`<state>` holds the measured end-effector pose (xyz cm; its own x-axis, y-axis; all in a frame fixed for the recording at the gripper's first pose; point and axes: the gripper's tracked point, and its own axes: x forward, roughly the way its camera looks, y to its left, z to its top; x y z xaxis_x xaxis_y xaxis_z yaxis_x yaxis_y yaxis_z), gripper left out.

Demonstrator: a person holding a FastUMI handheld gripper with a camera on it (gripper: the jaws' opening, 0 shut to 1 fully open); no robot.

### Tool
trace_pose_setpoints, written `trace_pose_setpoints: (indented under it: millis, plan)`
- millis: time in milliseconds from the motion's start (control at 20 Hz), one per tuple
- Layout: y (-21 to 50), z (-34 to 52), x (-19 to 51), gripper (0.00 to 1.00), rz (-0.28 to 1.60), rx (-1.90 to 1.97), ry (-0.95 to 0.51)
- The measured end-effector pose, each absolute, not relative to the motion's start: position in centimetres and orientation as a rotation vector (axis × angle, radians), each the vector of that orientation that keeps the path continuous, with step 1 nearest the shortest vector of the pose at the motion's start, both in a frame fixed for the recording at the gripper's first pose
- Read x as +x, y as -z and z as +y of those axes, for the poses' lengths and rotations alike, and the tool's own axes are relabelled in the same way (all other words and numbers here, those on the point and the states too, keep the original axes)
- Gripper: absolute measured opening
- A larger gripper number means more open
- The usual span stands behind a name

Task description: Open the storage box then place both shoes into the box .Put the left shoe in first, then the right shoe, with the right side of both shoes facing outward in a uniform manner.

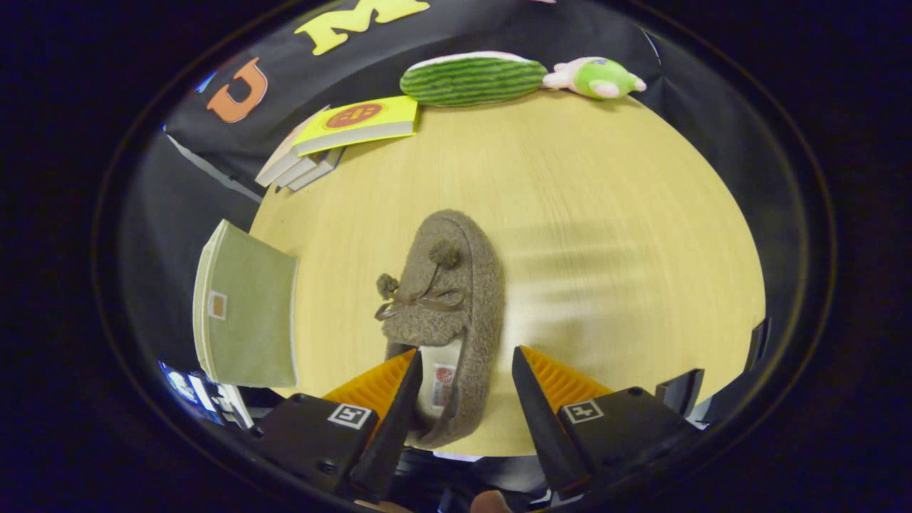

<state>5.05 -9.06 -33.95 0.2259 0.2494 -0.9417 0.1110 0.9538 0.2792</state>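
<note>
A brown fuzzy shoe [449, 285] with a bow and pompoms lies on the light wooden table [605, 214], its toe pointing away from me. Its heel end with the pale insole sits between my fingers. My gripper [464, 353] is open. One fingertip [410, 370] overlaps the left rim of the shoe's opening, and the other stands just off the shoe's right side with a small gap. I cannot tell whether either finger touches the shoe. A green fabric storage box [246, 310] stands at the table's left edge, left of the shoe.
A stack of books [342, 132] with a yellow cover on top lies at the far left of the table. A striped green plush [474, 78] and a small green-and-pink plush toy [598, 78] rest along the far edge. Bare tabletop stretches to the right of the shoe.
</note>
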Motion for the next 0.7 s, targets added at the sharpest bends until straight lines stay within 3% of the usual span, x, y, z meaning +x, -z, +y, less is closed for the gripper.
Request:
trace_pose_setpoints:
  millis: [100,250,400,550,700]
  plan:
    - [34.8,-8.9,4.8,0.77,1.379,0.329,-0.097]
    - [35.5,-8.8,4.5,0.54,1.415,0.371,-0.081]
    - [35.7,-9.5,4.5,0.39,1.412,0.431,-0.050]
    - [35.5,-9.7,4.4,0.14,1.408,0.477,-0.027]
    - [34.9,-8.7,3.8,0.06,1.426,0.590,-0.042]
